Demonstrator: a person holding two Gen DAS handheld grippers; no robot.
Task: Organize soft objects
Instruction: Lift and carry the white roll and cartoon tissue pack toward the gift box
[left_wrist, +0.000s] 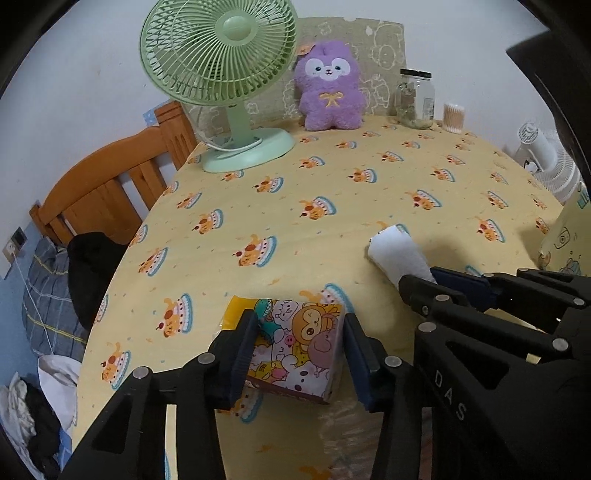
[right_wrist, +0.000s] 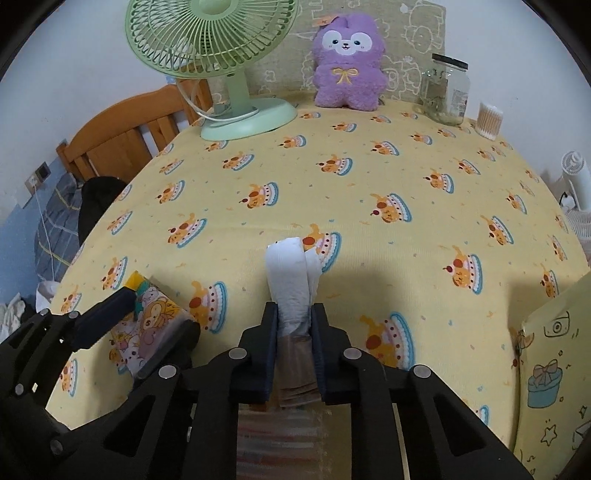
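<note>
Mid-gathering by the look of it: two soft things taken up at the near edge of the yellow cake-print tablecloth (right_wrist: 369, 166), neither yet set down in a final place.

At left, the left gripper (left_wrist: 300, 350), jaws spread wide around the cartoon-printed soft tissue pack (left_wrist: 295, 347), pads against its two sides, near end of the pack jutting past the table edge. Firm squeeze or mere contact: hard to say.

At right, the right gripper (right_wrist: 294, 343), jaws drawn close, pinching the white rolled paper towel (right_wrist: 291, 280) at its near end, the rest lying forward on the cloth.

Next, probably: carrying both toward the purple plush toy (right_wrist: 347, 62) at the far side, between the green desk fan (right_wrist: 210, 40) and the glass jar (right_wrist: 447, 88), with gentle grip to avoid crushing either.
</note>
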